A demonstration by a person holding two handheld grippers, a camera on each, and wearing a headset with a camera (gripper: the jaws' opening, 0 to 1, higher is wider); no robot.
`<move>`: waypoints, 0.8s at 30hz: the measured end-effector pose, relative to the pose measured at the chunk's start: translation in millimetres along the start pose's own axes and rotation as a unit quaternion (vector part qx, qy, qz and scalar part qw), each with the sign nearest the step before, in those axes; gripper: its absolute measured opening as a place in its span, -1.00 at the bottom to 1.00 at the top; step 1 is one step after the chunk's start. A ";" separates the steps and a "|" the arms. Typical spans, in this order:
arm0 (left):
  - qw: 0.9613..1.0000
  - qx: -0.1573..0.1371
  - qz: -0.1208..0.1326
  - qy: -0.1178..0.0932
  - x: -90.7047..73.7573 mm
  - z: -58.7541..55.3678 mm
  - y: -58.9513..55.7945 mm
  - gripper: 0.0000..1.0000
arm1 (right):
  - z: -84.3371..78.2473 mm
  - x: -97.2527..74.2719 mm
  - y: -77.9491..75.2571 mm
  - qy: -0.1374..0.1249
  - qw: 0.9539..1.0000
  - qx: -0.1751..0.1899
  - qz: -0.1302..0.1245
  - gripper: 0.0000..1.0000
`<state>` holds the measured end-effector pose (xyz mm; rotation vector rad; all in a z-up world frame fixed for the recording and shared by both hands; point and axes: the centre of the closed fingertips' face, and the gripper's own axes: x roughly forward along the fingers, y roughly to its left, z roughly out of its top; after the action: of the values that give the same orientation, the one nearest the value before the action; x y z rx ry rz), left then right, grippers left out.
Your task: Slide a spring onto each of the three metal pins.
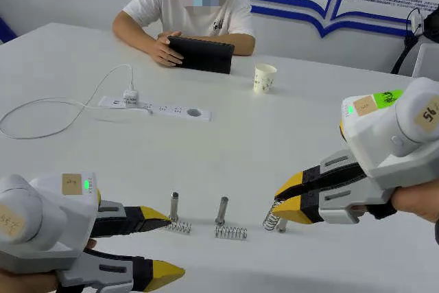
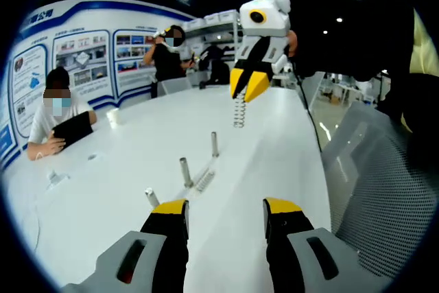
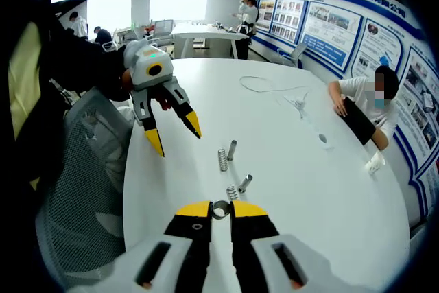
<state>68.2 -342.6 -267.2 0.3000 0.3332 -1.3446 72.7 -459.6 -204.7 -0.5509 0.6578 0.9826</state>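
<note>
Paper cup (image 1: pixel 264 77): is standing upright on the far right part of the table (image 1: pixel 288 142); what it is holding cannot be told.
Right gripper (image 1: pixel 276 205): is pinching the held spring (image 1: pixel 271 218) between its yellow tips, with the jaws nearly pressed together.
Held spring: is hanging tilted from those tips, just beside the right pin (image 1: pixel 282 225), which is standing partly hidden under the jaws.
Left gripper (image 1: pixel 174 248): is hovering with its jaws spread and gripping nothing, its upper tip just left of the left pin (image 1: pixel 174 206).
Middle pin (image 1: pixel 222 209): is standing upright and bare between the other two.
Left loose spring (image 1: pixel 180 226): is lying flat at the foot of the left pin.
Middle loose spring (image 1: pixel 231 232): is lying flat just on the near side of the middle pin.
Power strip (image 1: pixel 161 108): is lying well beyond the pins, its white cable (image 1: pixel 48 111) looping toward the left.
Open room: bare tabletop is stretching between the pins and the power strip.
Edges: in the right gripper view the table's curved edge is running behind the left gripper, with a mesh chair (image 3: pixel 89 169) just past it.
Far edge: a seated person (image 1: pixel 199 12) is holding a tablet (image 1: pixel 202 54).
</note>
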 end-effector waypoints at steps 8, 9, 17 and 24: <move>1.000 -0.017 0.025 -0.005 -11.2 -1.4 10.0 0.01 | -4.1 -16.8 -20.8 0.002 1.000 0.010 -0.027 -0.78; 0.999 -0.019 0.029 -0.005 -12.1 -2.1 11.1 0.02 | -4.7 -18.5 -23.4 0.003 0.999 0.010 -0.031 -0.78; 0.999 -0.028 0.042 -0.005 -17.7 -6.3 12.8 0.09 | -15.0 -23.3 -44.4 0.012 0.998 0.023 -0.053 -0.78; 0.998 -0.032 0.050 -0.007 -21.0 -5.8 15.2 0.14 | -30.8 -14.5 -60.4 0.032 0.996 0.038 -0.072 -0.78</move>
<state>78.7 -318.5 -263.8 0.2503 0.3442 -1.2350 112.6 -516.3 -207.5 -0.5569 0.6998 0.8040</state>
